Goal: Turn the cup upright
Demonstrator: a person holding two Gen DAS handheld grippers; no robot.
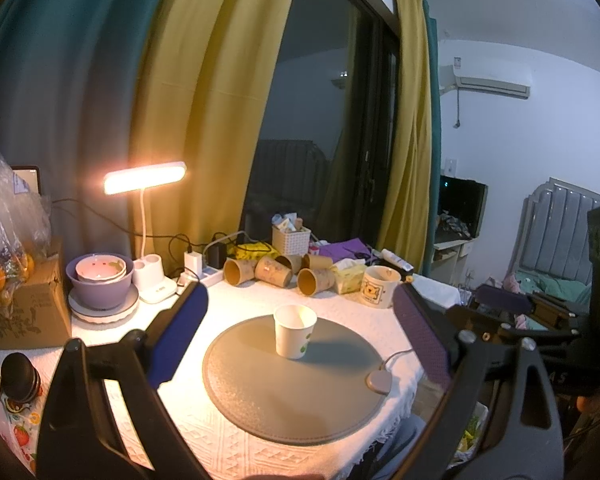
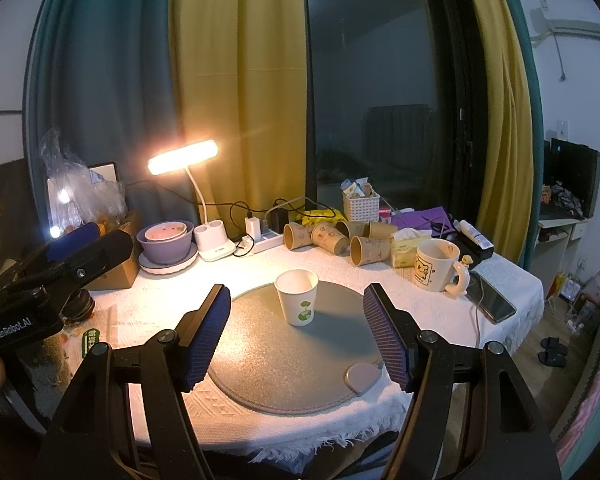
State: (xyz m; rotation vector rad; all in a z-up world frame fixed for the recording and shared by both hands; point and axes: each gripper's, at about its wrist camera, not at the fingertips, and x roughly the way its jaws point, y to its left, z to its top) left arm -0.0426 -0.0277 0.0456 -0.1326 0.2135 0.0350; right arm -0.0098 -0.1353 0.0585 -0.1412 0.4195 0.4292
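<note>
A white paper cup [image 1: 294, 331] with a green print stands upright, mouth up, on the round grey mat [image 1: 260, 400]. It also shows in the right wrist view [image 2: 298, 297] on the mat [image 2: 284, 368]. My left gripper [image 1: 300, 320] is open and empty, its jaws wide apart on either side of the cup and held back from it. My right gripper [image 2: 298, 320] is open and empty too, just short of the cup. The left gripper also shows at the left of the right wrist view [image 2: 84, 240].
Several brown paper cups [image 2: 340, 238] lie on their sides at the back. A white bear mug [image 2: 436, 265], tissue pack [image 2: 408, 252], phone [image 2: 494, 302], stacked bowls [image 2: 166, 242], lit desk lamp [image 2: 183, 157], power strip [image 2: 266, 240] and small basket [image 2: 361, 204] crowd the table.
</note>
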